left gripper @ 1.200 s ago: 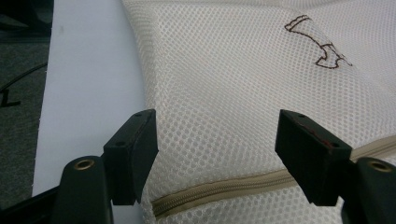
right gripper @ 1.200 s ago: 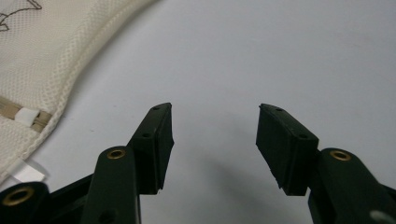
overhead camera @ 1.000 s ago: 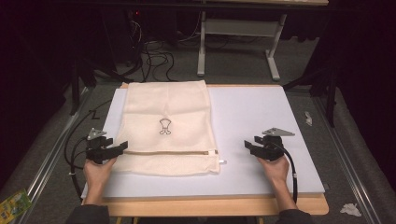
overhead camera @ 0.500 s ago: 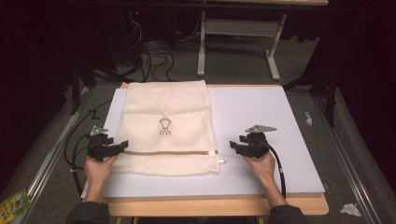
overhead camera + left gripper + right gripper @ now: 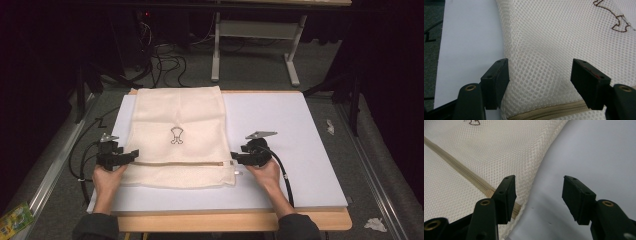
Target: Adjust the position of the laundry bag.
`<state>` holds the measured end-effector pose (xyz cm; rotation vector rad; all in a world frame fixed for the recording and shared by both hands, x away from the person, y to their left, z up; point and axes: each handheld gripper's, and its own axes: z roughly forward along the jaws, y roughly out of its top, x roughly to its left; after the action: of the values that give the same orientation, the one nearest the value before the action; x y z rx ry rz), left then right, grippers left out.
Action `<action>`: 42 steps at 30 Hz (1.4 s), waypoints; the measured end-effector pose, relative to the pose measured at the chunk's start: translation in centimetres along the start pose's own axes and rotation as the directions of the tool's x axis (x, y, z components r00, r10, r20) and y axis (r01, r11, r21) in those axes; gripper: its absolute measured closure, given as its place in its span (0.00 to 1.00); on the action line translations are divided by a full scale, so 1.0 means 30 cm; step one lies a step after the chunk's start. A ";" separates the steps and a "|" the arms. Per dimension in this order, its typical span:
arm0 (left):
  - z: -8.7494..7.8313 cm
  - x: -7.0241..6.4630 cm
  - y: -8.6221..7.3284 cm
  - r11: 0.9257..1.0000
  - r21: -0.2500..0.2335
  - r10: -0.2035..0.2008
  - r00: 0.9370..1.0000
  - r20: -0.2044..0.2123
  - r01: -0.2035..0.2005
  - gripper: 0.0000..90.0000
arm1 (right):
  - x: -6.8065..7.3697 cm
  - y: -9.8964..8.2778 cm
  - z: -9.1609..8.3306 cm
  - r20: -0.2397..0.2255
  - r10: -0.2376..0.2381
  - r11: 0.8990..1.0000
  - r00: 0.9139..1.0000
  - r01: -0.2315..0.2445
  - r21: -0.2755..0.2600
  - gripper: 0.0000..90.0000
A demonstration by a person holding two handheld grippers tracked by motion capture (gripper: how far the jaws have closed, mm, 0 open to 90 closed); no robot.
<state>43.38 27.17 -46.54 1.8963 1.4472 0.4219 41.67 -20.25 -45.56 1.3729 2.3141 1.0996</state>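
Right gripper (image 5: 235,159), jaws spread wide with nothing pinched, sits at the right edge of a cream mesh zip-up laundry bag (image 5: 177,135), beside the tan zipper (image 5: 180,163). Left gripper (image 5: 134,154), jaws likewise apart, straddles the bag's left edge just above the zipper. The bag lies flat on a white board (image 5: 295,140) atop the wooden table (image 5: 230,220).

White table (image 5: 300,150) – cream mesh bag (image 5: 175,140) flat
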 end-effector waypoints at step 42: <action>-0.012 -0.042 0.036 0.996 -0.066 0.056 0.998 0.037 -0.053 1.00 | 0.043 0.049 0.084 -0.046 -0.059 0.997 0.997 0.061 0.054 0.98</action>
<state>43.51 25.98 -45.36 1.8852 1.3435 0.4507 43.30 -17.55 -46.05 1.3012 2.4172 1.0663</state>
